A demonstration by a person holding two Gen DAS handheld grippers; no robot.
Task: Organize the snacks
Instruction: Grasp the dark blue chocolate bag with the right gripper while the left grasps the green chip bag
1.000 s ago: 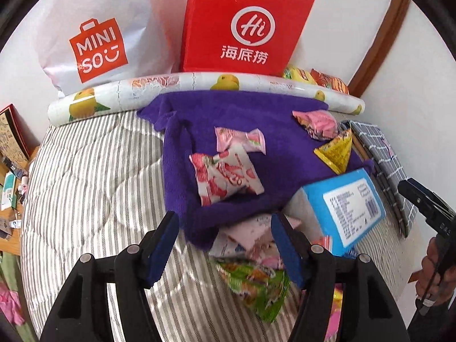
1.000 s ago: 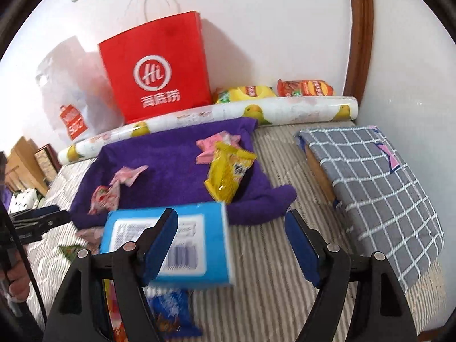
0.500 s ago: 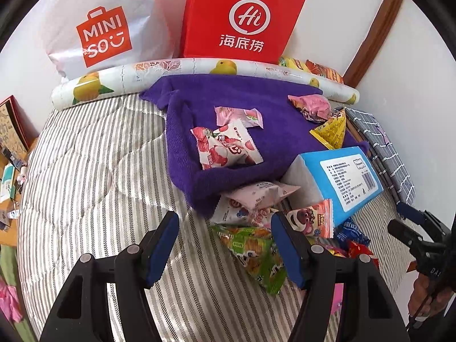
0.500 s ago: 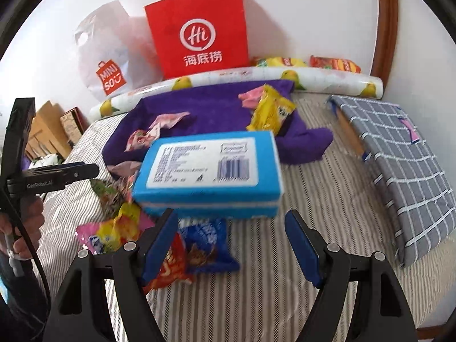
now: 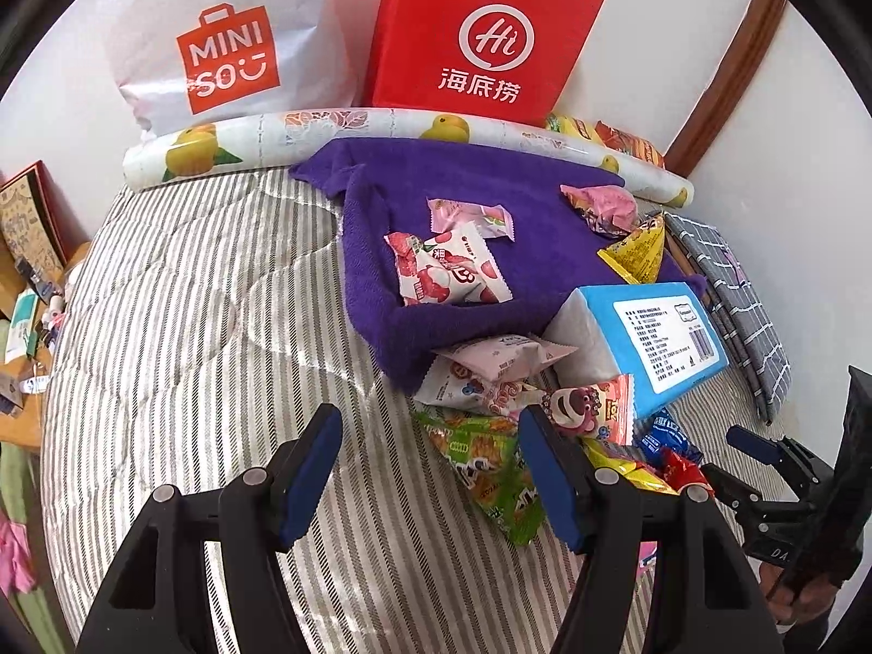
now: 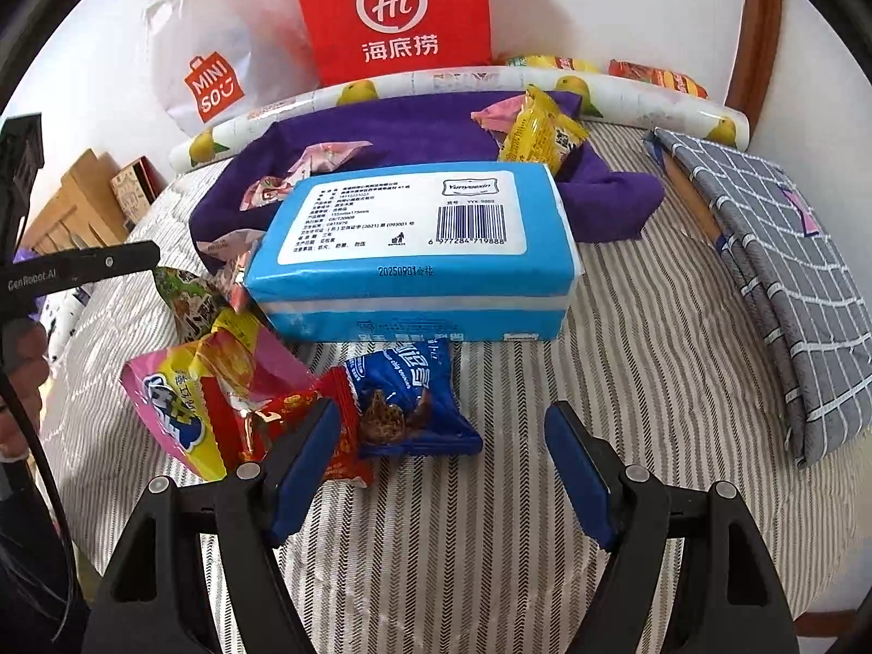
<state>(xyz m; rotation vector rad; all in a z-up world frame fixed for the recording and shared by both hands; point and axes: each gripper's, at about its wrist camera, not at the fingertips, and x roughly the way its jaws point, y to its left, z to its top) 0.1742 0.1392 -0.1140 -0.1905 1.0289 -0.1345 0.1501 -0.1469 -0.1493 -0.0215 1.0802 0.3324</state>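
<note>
Partly hidden under the tissue pack (image 6: 414, 250) – a blue cookie packet (image 6: 414, 398), just ahead of the right hand-held gripper (image 6: 438, 468). Both spread wide, holding nothing. Ahead-right of the left hand-held gripper (image 5: 430, 468) – a green snack bag (image 5: 485, 463), its edge tucked behind one finger.

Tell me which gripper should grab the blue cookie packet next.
Right. The right gripper is open with the blue cookie packet lying just ahead between its fingers. The left gripper is open over bare striped bedding, facing the green snack bag instead.
</note>
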